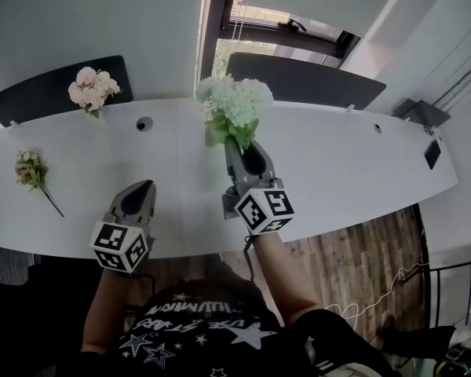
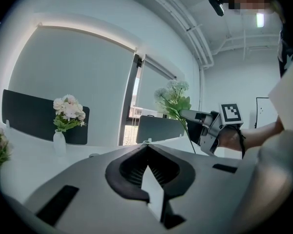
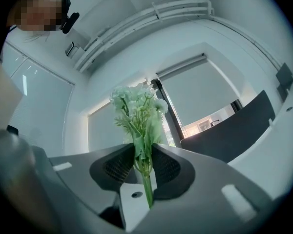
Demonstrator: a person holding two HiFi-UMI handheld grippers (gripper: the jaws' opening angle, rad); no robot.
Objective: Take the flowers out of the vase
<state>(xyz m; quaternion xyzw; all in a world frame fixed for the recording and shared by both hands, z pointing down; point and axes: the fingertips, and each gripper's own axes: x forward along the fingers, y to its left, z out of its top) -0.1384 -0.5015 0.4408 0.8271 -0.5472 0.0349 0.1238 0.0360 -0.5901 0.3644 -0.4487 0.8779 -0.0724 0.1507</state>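
Right gripper (image 3: 144, 152) is clamped on the stem (image 3: 147, 189) of the white bunch (image 1: 235, 104), pads pinching it just under the leaves. The bunch stands steeply between the pads: heads up and forward, away from the person, thin cut end slanting down and back beneath the jaws. It is held over the table (image 1: 337, 163), clear of any vase; whether the cut end touches the top I cannot tell. As I judge it, this bunch is already out and only needs setting down, and for that the hand must sink and tip forward until the stem comes level with the table before the jaws let go. Left gripper (image 2: 147, 152) is left of the right one and nearer the person, over the table's near edge, jaws closed tip to tip with nothing between them. From it the vase (image 2: 59, 143) stands well forward and to the left, near the far edge, with the pink bunch (image 1: 92, 87) upright in it. The left hand is plainly the nearer of the two and free, so that reach looks like its job: open, go out and left, take the stems just above the vase's mouth from the side, across their upright axis, then lift straight up. A loose bunch (image 1: 31, 169) lies flat on the table further left, apart from the vase, stem pointing toward the near edge
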